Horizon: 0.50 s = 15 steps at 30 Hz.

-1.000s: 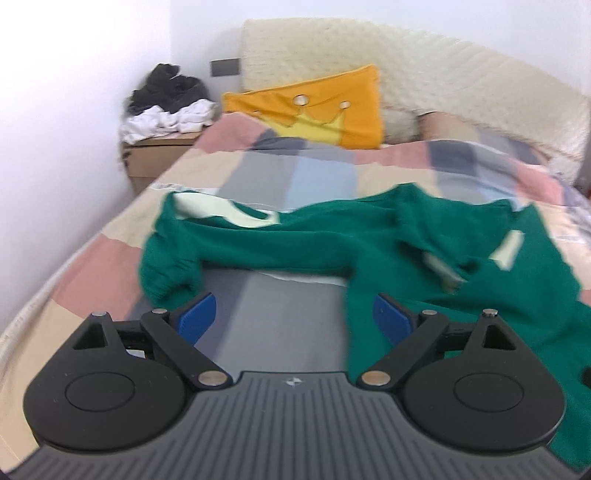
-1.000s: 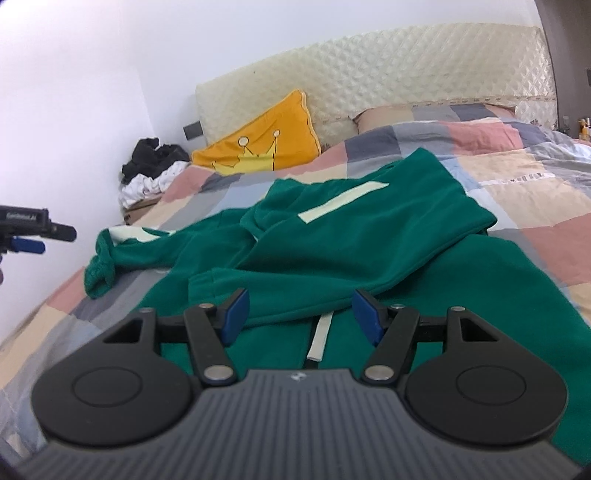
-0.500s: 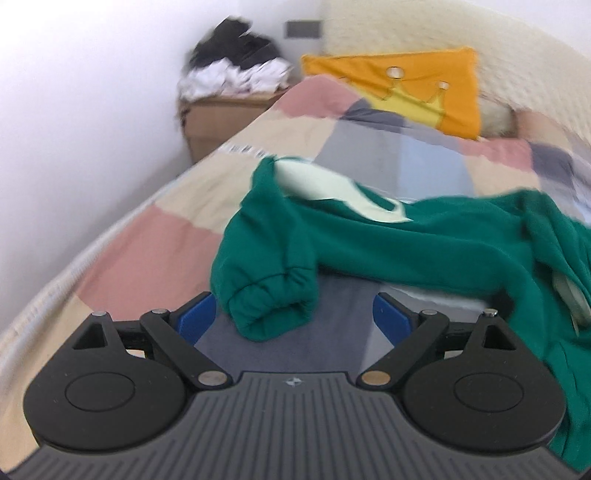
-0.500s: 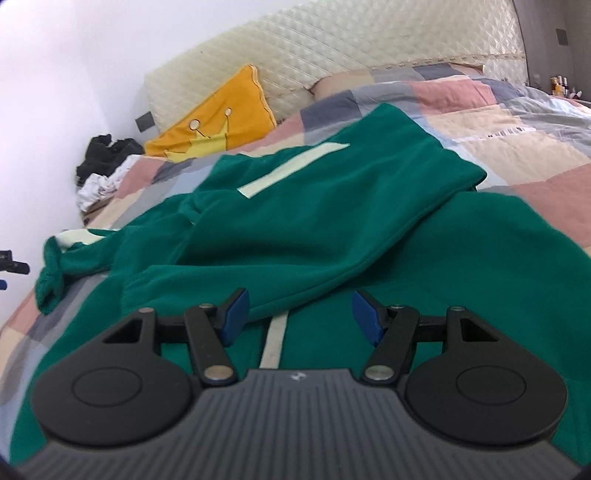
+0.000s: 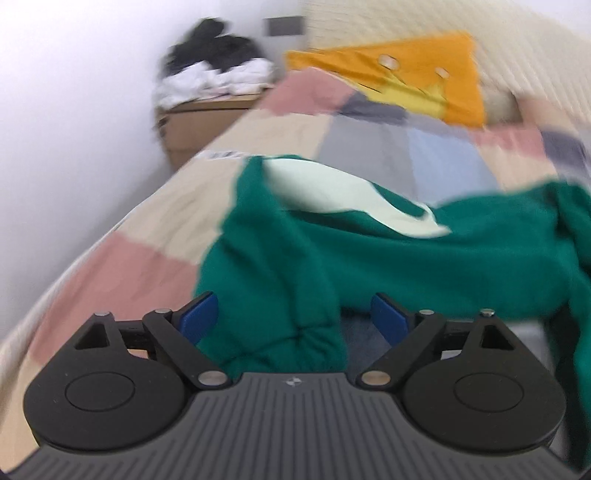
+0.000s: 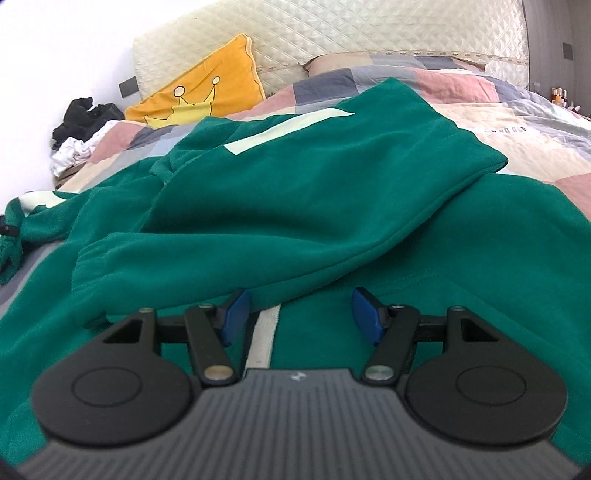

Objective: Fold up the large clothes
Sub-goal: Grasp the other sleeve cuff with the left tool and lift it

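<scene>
Fingers of my left hand-held gripper (image 5: 293, 317) point down over the bunched cuff (image 5: 291, 347) of the green garment (image 5: 369, 258), which lies between the blue pads; the jaws are closing, though the right pad stands clear of the cloth and the view is blurred. My right hand-held gripper (image 6: 297, 314) hangs low over the same garment, jaws partly spread and gripping nothing, a pale stripe (image 6: 262, 336) of the fabric running between them. A folded green panel lies across just ahead of it. The garment sprawls over the patchwork quilt (image 6: 517, 122) of the bed. Beyond stand an orange crown pillow (image 6: 207, 92), a quilted cream headboard (image 6: 369, 33) and a bedside box (image 5: 199, 125) heaped with dark and white clothes (image 5: 218, 70) against the white wall.
</scene>
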Available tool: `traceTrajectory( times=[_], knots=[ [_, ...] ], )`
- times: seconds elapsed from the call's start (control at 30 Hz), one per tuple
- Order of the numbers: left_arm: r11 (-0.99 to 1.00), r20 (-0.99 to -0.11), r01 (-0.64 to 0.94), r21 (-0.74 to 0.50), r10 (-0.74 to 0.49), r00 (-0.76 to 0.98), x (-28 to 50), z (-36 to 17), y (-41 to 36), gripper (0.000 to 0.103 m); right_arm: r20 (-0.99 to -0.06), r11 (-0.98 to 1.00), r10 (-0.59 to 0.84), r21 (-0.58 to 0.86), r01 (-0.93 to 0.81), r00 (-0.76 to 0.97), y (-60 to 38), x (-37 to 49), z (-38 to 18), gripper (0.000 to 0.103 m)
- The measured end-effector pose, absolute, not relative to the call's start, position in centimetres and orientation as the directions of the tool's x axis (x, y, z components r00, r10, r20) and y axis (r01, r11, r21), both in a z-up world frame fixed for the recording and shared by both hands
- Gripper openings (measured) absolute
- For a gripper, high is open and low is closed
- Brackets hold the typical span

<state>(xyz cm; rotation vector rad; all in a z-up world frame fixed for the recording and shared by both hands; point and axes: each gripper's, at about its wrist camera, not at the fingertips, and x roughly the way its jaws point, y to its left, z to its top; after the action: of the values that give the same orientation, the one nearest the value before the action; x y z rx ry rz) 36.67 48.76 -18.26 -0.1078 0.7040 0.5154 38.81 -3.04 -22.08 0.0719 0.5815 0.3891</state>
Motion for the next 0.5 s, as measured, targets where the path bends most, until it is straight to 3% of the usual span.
traceTrajectory(
  times=[0.07,0.2,0.3,0.5],
  knots=[
    [0.874,-0.660,-0.463,0.148,0.437,0.612,37.7,-19.1,48.0,0.087,-0.523,0.925,0.377,0.176,-0.336,0.765,-3.0,38.9,-22.2,0.065],
    [0.807,-0.629,-0.417,0.419,0.589,0.507,39.5,-22.1,45.7,0.065,-0.525,0.928,0.371,0.170,-0.333,0.766,-2.9,38.9,-22.2,0.065],
    [0.773,-0.596,-0.436,0.460,0.633,0.493,39.4,-22.3,45.4,0.044,-0.525,0.929,0.366,0.161,-0.332,0.768,-2.8,38.9,-22.1,0.065],
    [0.748,-0.529,-0.538,0.389,0.660,0.534,37.4,-15.5,46.0,0.037,-0.523,0.922,0.386,0.203,-0.329,0.760,-3.4,39.1,-21.8,0.064]
  ],
)
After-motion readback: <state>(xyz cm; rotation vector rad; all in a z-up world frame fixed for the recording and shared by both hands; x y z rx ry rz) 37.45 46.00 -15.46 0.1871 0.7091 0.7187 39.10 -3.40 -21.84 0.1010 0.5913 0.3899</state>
